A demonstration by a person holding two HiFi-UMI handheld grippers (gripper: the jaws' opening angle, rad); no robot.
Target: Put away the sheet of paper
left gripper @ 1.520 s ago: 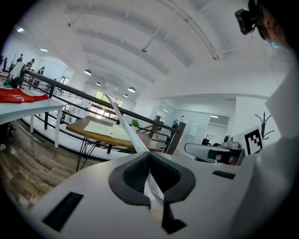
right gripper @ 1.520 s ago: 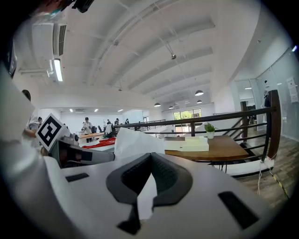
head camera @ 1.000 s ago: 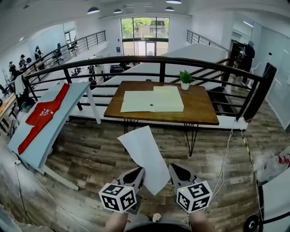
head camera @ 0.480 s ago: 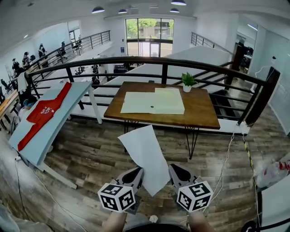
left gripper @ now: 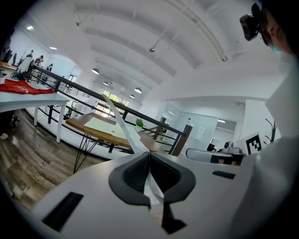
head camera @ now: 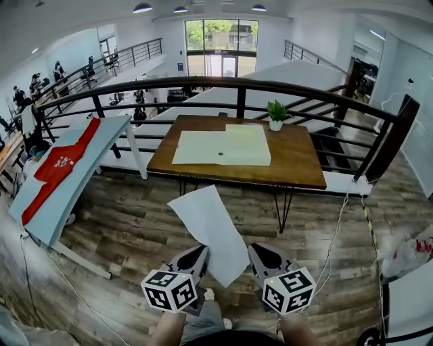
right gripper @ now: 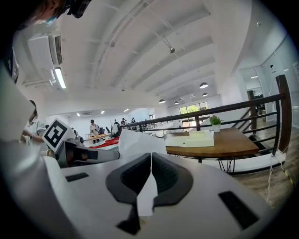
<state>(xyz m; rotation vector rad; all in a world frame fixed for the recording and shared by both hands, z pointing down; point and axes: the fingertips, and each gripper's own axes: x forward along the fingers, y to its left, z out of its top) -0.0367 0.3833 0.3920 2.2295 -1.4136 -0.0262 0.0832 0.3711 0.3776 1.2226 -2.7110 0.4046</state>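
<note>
Pinching a thin white rectangular sheet of paper point(head camera: 211, 233) at its near end with left gripper point(head camera: 193, 259) and right gripper point(head camera: 262, 258), each clamped shut on it; held aloft well short of brown wooden table point(head camera: 298, 165). Probably light, limp, tear-prone: best held at opposite edges, gently taut.

Wood-plank floor point(head camera: 135, 223); wooden table point(head camera: 298, 161) on hairpin legs beside black railing point(head camera: 304, 91); potted plant point(head camera: 276, 115) on it; pale table point(head camera: 111, 132) with red cloth point(head camera: 61, 162) at left; tall windows point(head camera: 220, 44) at far end, ceiling lamps point(head camera: 142, 8) lit.
</note>
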